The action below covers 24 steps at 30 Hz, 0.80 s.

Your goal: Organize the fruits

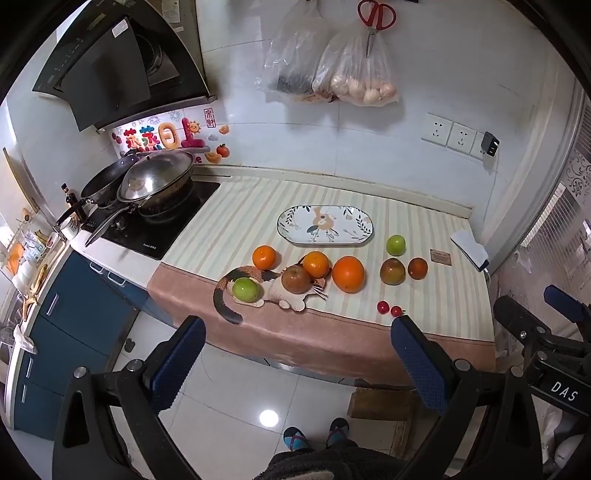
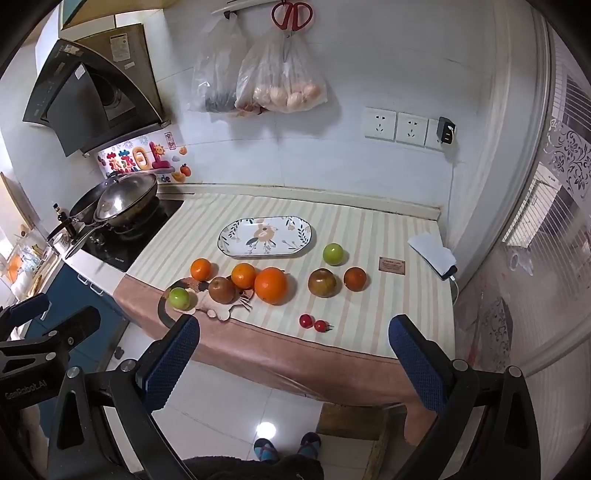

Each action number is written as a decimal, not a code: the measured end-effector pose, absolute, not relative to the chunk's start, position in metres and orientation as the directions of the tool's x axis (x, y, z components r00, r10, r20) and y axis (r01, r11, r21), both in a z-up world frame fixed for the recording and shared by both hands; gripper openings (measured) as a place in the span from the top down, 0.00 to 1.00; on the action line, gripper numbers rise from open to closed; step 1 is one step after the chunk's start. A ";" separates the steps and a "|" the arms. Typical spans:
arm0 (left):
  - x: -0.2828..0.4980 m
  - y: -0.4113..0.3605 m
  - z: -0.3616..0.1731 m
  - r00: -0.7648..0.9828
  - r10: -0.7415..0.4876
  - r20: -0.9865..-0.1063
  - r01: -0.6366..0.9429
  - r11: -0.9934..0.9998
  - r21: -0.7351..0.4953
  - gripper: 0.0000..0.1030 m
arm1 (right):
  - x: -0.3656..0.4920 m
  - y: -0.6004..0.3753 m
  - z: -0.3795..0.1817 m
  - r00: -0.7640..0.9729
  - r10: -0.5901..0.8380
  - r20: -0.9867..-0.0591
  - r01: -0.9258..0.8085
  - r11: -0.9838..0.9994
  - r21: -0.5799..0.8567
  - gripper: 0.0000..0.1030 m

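Observation:
Fruit lies scattered on a striped cloth on the counter: a big orange point(image 1: 348, 274) point(image 2: 270, 285), two smaller oranges point(image 1: 264, 257) point(image 1: 316, 264), two green apples point(image 1: 245, 290) point(image 1: 395, 244), two brownish apples point(image 1: 296, 279) point(image 1: 392, 271), a dark reddish fruit point(image 1: 417, 268) and two cherry tomatoes point(image 1: 382, 306) point(image 2: 305, 320). Behind them sits an oval patterned plate point(image 1: 360, 218) point(image 2: 229, 236) with nothing on it. My left gripper point(image 1: 297, 326) and right gripper point(image 2: 293, 326) both hover open over the floor in front of the counter, holding nothing.
A cat-shaped mat point(image 1: 273, 291) lies under the left fruits. A stove with pans point(image 1: 155, 184) stands at the left. Bags point(image 1: 347, 70) and red scissors point(image 1: 376, 16) hang on the wall. A white folded item point(image 1: 471, 249) rests at the counter's right edge. A person's feet point(image 1: 316, 437) stand below.

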<state>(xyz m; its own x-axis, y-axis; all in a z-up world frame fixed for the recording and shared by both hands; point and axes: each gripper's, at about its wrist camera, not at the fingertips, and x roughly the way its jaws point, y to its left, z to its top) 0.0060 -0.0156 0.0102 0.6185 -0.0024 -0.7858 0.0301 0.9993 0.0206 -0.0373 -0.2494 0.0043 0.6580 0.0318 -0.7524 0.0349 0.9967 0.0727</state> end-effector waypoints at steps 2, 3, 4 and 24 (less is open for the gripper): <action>0.005 -0.015 0.010 0.621 -0.003 -0.784 0.031 0.999 0.022 0.00 | -0.037 -0.249 0.004 0.659 0.032 -0.752 0.035 0.997 0.073 0.00; 0.006 -0.016 0.010 0.622 -0.002 -0.783 0.032 0.999 0.023 0.00 | -0.037 -0.249 0.004 0.659 0.032 -0.751 0.035 0.997 0.073 0.00; 0.006 -0.016 0.011 0.623 -0.003 -0.782 0.032 0.999 0.022 0.00 | -0.037 -0.249 0.004 0.660 0.032 -0.751 0.035 0.997 0.073 0.00; 0.005 -0.015 0.011 0.624 -0.005 -0.782 0.033 0.999 0.020 0.00 | -0.029 -0.244 0.005 0.660 0.047 -0.750 0.011 0.997 0.072 0.00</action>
